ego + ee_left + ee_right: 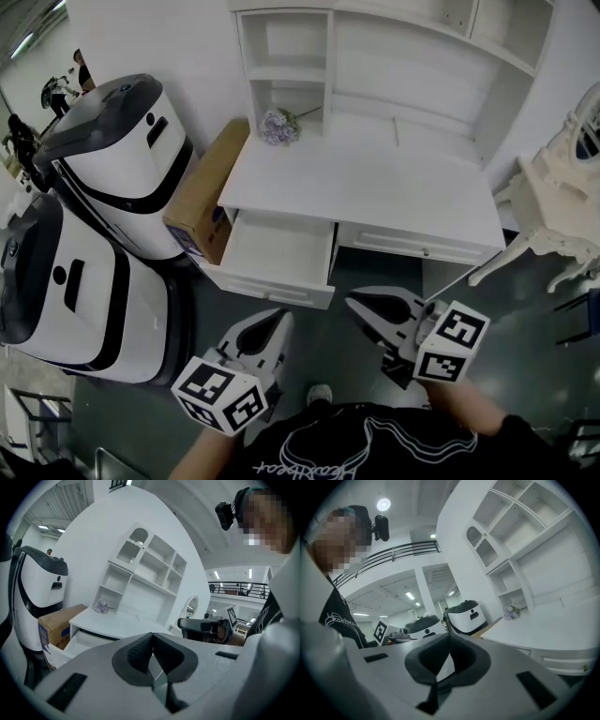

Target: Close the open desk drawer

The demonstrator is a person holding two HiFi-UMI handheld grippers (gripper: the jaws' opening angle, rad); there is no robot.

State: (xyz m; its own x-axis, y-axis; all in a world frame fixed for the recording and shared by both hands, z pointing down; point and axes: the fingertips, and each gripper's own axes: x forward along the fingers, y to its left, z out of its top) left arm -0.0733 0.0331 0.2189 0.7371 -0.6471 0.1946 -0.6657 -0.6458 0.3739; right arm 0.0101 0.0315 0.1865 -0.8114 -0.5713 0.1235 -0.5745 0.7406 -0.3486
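An open white desk drawer [274, 281] juts out below the left front edge of a white tabletop [375, 183], empty as far as the head view shows, while a second white drawer [412, 246] to its right sits flush. The person stands before it with the grey left tool [274, 323] hovering just short of the open drawer's front panel and the grey right tool [361, 302] near its right front corner, neither touching it. Each gripper view shows its tool's jaws pressed together with nothing between them. A small bunch of pale purple flowers [278, 127] lies at the tabletop's back left corner. A brown cardboard box [202, 192] leans by the left edge, beside two white-and-black machines [112, 155]. The step in hand appears to be the approach. A clean close would likely come from setting the left tool against the middle of the front panel and pushing straight toward the tabletop's back edge. An off-centre push could skew the drawer on its runners.
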